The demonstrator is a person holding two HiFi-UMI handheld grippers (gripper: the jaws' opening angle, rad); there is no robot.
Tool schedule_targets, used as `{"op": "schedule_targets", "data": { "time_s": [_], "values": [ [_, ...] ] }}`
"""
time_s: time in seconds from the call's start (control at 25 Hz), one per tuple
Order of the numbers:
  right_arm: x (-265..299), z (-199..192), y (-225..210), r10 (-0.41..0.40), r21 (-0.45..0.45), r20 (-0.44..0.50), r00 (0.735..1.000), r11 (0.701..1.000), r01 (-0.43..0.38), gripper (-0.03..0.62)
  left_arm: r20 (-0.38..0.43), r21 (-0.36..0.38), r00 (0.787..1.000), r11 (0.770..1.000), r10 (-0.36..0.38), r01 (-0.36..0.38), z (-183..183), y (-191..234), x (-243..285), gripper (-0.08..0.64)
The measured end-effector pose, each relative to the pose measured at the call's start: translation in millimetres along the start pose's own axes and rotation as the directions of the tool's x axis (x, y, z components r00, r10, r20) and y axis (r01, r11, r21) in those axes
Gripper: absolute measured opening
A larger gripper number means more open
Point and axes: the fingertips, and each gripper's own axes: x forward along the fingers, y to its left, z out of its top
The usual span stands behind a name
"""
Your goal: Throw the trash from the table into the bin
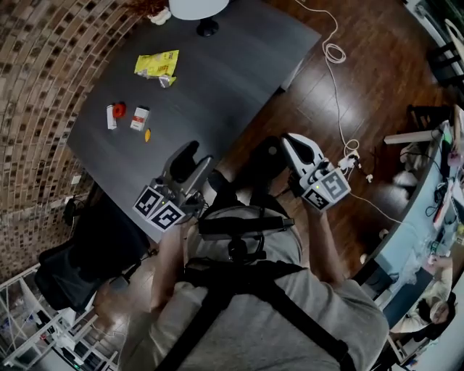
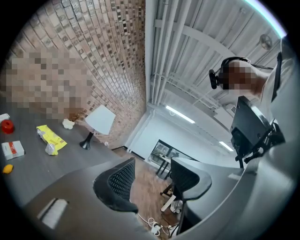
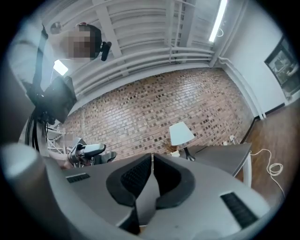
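Trash lies at the far left of the dark grey table [image 1: 217, 80]: a yellow packet [image 1: 156, 65], a red round piece [image 1: 119, 109], a white-and-red box [image 1: 139, 118] and a small orange bit [image 1: 147, 134]. My left gripper [image 1: 201, 152] hovers over the table's near edge, well short of them. Its jaws stand a little apart with nothing between. In the left gripper view [image 2: 153, 164] the packet [image 2: 50, 138] and the box [image 2: 12, 149] lie far left. My right gripper [image 1: 287, 138] is held over the floor beside the table, shut and empty [image 3: 152, 157]. I see no bin for certain.
A white lamp [image 1: 203, 9] stands at the table's far end. A white cable [image 1: 335, 51] runs over the wood floor to a power strip [image 1: 350, 159]. A black chair [image 1: 94, 246] sits near left, a light desk [image 1: 420, 210] on the right, a brick wall [image 1: 43, 87] behind the table.
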Motion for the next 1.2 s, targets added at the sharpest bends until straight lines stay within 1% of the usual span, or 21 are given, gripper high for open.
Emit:
{"op": "schedule_targets", "data": {
  "time_s": [0.32, 0.48, 0.56, 0.88, 1.08, 1.2],
  "values": [
    [14.5, 9.0, 16.3, 0.135, -0.034, -0.022, 0.991, 0.990, -0.136, 0.014, 0.089, 0.006, 0.994, 0.998, 0.061, -0.062, 18.6, -12.6, -8.7, 0.230],
    [12.3, 14.3, 15.8, 0.167, -0.040, -0.017, 0.986, 0.985, -0.167, 0.014, 0.149, -0.032, 0.987, 0.998, 0.064, -0.060, 25.5, -18.4, -7.0, 0.230],
    [10.1, 15.7, 13.8, 0.178, -0.029, -0.012, 0.984, 0.984, -0.178, 0.014, 0.172, -0.033, 0.982, 0.997, 0.081, -0.076, 29.1, -20.4, -8.1, 0.230],
    [18.5, 14.1, 14.5, 0.234, -0.003, -0.017, 0.972, 0.972, -0.234, 0.012, 0.248, -0.021, 0.954, 0.985, 0.169, -0.169, 45.5, -18.3, -32.7, 0.230],
    [37.5, 12.8, 27.5, 0.281, -0.019, -0.045, 0.959, 0.959, -0.282, 0.014, 0.296, -0.031, 0.931, 0.977, 0.212, -0.213, 54.6, -7.0, -56.3, 0.230],
    [53.4, 12.2, 38.0, 0.301, -0.026, -0.065, 0.952, 0.953, -0.303, 0.012, 0.312, -0.036, 0.919, 0.970, 0.241, -0.242, 59.0, 4.9, -71.8, 0.224]
  ]
}}
